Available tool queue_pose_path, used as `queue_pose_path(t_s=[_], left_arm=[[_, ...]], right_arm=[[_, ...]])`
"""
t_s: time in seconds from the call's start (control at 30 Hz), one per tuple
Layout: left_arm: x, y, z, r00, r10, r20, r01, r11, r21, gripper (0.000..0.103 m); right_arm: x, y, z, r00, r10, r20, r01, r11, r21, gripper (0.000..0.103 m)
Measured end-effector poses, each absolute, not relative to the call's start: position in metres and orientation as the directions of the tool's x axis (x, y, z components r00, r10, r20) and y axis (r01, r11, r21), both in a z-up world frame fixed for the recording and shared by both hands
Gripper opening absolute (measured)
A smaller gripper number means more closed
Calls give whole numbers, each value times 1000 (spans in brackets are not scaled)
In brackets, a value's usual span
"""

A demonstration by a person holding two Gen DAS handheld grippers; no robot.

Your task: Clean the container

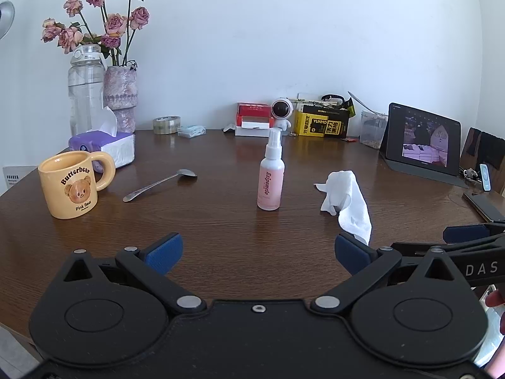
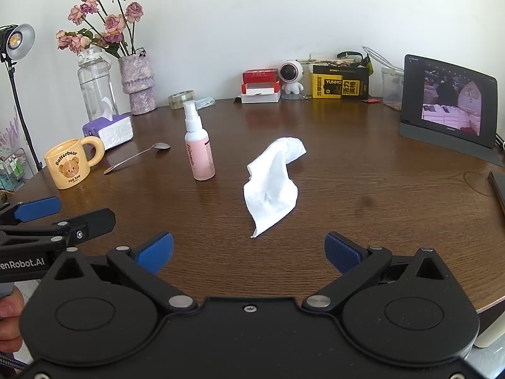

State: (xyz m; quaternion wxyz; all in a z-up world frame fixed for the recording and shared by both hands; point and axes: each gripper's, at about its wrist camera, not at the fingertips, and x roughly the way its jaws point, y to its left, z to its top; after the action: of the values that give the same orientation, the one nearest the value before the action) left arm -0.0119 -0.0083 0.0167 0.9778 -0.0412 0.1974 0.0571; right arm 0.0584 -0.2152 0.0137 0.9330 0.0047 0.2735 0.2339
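From the left wrist view, the left gripper [image 1: 257,249] hangs low over the brown wooden counter [image 1: 221,230] with its blue pads spread wide and nothing between them. The yellow mug [image 1: 71,184] stands upright at the left, well apart from the gripper, its handle turned to the right toward a spoon [image 1: 159,184] lying flat just beside it. Straight ahead stands the pink spray bottle [image 1: 270,178], upright with its cap on, and to its right a crumpled white cloth [image 1: 347,200] lies near the right pad. The right gripper's blue finger shows at the far right edge. From the right wrist view, the right gripper [image 2: 249,248] is likewise wide open and holds nothing, aimed at the white cloth [image 2: 274,186], which lies directly ahead and near. The spray bottle [image 2: 198,148] is left of the cloth, and the mug [image 2: 71,165] sits farther left by a tissue pack [image 2: 109,129]. The mug is probably the container to clean; it looks glazed ceramic, so rigid, fairly heavy, slippery and breakable, best gripped across the rim wall or by the handle. The cloth is soft and light, easily pinched at a raised fold. The bottle looks light, smooth plastic, best clasped round its body.
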Motion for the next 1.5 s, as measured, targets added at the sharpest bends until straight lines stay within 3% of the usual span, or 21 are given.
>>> queue_pose_path(t_s=[1.5], left_arm=[[-14, -12, 16, 908, 93, -409, -134, 988, -73, 103]], right_arm=[[58, -215, 10, 739, 432, -517, -430, 893, 132, 103]])
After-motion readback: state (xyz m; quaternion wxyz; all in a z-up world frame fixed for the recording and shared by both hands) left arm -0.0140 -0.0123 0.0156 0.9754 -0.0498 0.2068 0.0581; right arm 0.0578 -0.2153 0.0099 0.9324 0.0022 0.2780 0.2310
